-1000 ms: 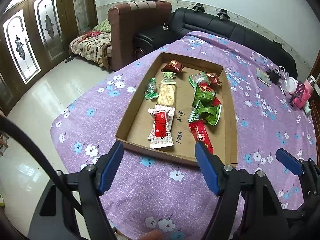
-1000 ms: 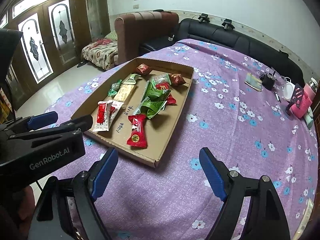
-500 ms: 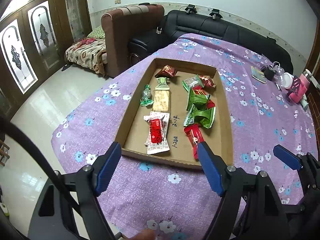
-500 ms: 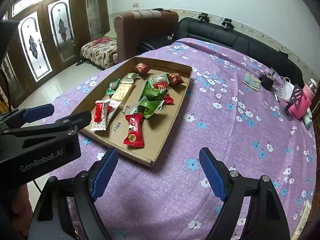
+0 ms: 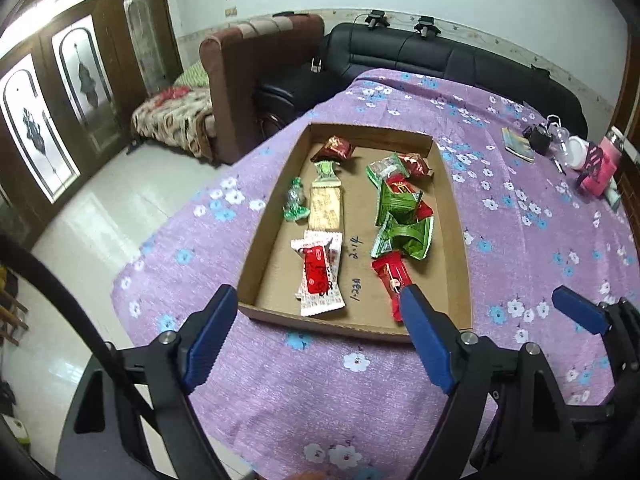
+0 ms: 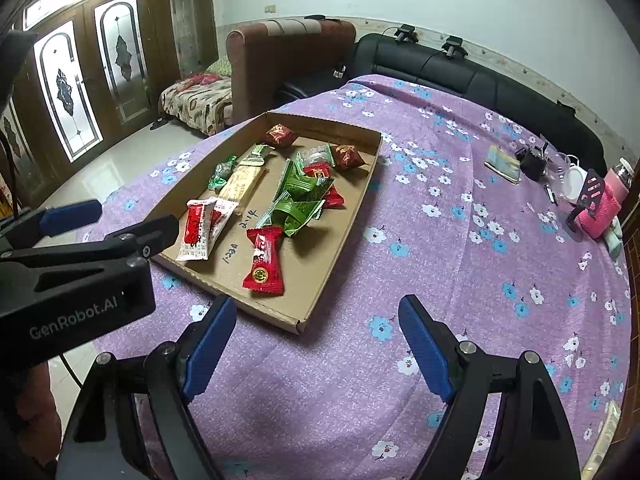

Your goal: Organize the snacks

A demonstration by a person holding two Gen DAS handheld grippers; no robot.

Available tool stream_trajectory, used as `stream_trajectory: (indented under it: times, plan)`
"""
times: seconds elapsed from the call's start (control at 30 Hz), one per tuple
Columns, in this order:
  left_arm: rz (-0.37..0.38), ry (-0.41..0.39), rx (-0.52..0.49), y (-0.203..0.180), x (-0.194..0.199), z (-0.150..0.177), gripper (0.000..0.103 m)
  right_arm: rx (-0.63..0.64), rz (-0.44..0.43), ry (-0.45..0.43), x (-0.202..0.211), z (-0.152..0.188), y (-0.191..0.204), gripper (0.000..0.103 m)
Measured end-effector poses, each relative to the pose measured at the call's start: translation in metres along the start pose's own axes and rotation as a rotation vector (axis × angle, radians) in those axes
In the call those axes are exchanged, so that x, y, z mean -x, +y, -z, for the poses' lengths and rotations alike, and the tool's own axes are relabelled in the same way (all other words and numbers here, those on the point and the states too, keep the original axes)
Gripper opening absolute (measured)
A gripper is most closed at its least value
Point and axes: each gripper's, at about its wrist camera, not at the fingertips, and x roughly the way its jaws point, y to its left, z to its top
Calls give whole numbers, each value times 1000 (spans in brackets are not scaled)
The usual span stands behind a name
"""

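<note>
A shallow cardboard tray point(image 5: 452, 240) lies on the purple flowered cloth. It holds two white-and-red packets point(image 5: 320, 276), a red packet point(image 5: 390, 276), a pile of green packets point(image 5: 404, 224), a tan bar point(image 5: 325, 208), a green candy point(image 5: 295, 200) and dark red packets point(image 5: 334, 148) at the far end. My left gripper point(image 5: 318, 294) hovers over the tray's near edge; its jaws are opening with nothing between them. My right gripper point(image 6: 317, 306) hangs open and empty before the tray's near right corner point(image 6: 298, 326). The left gripper point(image 6: 130, 216) also shows beside the tray.
The cloth's edge point(image 5: 120, 280) drops to a tiled floor on the left. A black sofa point(image 5: 440, 56) and a brown armchair point(image 5: 256, 52) stand behind. At the far right lie a booklet point(image 6: 502, 164), keys, a white mask and a pink bottle point(image 6: 604, 208).
The left gripper's jaws have spread wider, and its view has rolled slightly so the tray sits straighter. The right gripper has kept still.
</note>
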Motion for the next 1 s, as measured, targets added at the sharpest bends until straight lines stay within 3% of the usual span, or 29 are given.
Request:
stream_trajectory:
  times: [0.2, 0.27, 0.37, 0.83, 1.0]
  plan:
    - [34, 4, 37, 6, -2, -1, 86, 1, -1, 2, 1, 0, -1, 83]
    - [12, 6, 30, 5, -3, -2, 98, 1, 1, 2, 1, 0, -2, 83]
    - [28, -11, 48, 8, 0, -2, 103, 1, 2, 4, 1, 0, -3, 83]
    - [-14, -24, 13, 2, -2, -5, 103, -1, 5, 13, -1, -1, -4, 83]
    - [56, 8, 22, 2, -7, -9, 103, -7, 6, 15, -2, -2, -6, 83]
